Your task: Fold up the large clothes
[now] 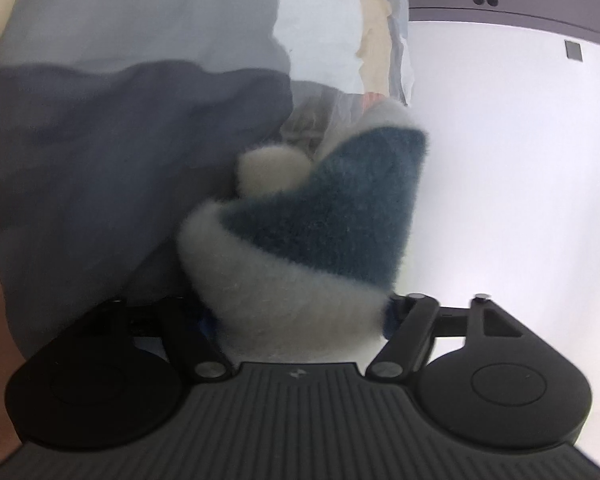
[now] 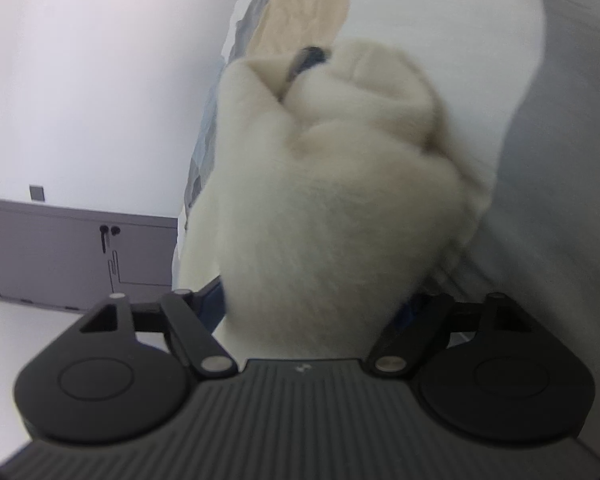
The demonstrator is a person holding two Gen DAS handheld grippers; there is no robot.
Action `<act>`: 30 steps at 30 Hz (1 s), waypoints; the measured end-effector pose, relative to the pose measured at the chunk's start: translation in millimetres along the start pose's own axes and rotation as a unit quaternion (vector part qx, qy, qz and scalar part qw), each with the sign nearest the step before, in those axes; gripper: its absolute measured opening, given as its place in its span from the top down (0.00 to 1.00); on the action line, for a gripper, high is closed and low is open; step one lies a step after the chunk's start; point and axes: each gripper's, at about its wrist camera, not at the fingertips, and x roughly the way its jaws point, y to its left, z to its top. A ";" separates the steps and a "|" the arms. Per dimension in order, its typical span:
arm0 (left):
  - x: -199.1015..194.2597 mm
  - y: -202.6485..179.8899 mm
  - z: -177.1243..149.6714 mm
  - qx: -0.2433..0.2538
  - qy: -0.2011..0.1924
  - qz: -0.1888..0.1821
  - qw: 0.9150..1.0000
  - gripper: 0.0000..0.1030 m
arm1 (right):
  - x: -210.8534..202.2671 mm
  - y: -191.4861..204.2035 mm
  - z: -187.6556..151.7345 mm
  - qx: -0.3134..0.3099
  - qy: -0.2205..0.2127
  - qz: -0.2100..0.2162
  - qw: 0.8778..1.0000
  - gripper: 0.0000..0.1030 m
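A fluffy garment, cream with a teal panel point(image 1: 324, 220), bunches up between the jaws of my left gripper point(image 1: 300, 314). The fabric fills the whole gap and hides the fingertips; only slivers of the blue pads point(image 1: 389, 316) show at its edges. In the right wrist view the same garment's cream pile point(image 2: 332, 200) fills the jaws of my right gripper point(image 2: 316, 308), with a small dark teal bit point(image 2: 310, 56) at its far end. Both grippers hold a thick wad of the garment in the air. Both pictures are blurred.
A large grey-blue cloth point(image 1: 120, 140) fills the left of the left wrist view, and a grey cloth point(image 2: 560, 160) the right of the right wrist view. Patchwork fabric point(image 2: 296, 20) hangs behind the garment. A grey cabinet point(image 2: 60, 256) stands against a white wall point(image 1: 500, 160).
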 end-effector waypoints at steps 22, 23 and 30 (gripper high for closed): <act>-74.8 -60.5 -26.5 0.103 0.017 -0.048 0.993 0.49 | -98.5 43.8 -2.0 -0.109 -0.016 0.063 0.992 0.62; -77.3 -68.5 -29.7 0.109 0.019 -0.053 0.992 0.49 | -102.7 47.4 1.7 -0.107 -0.014 0.068 0.992 0.62; -54.1 -154.4 -61.4 0.158 0.042 -0.076 0.984 0.49 | -132.2 81.4 49.5 -0.111 -0.011 0.085 0.990 0.61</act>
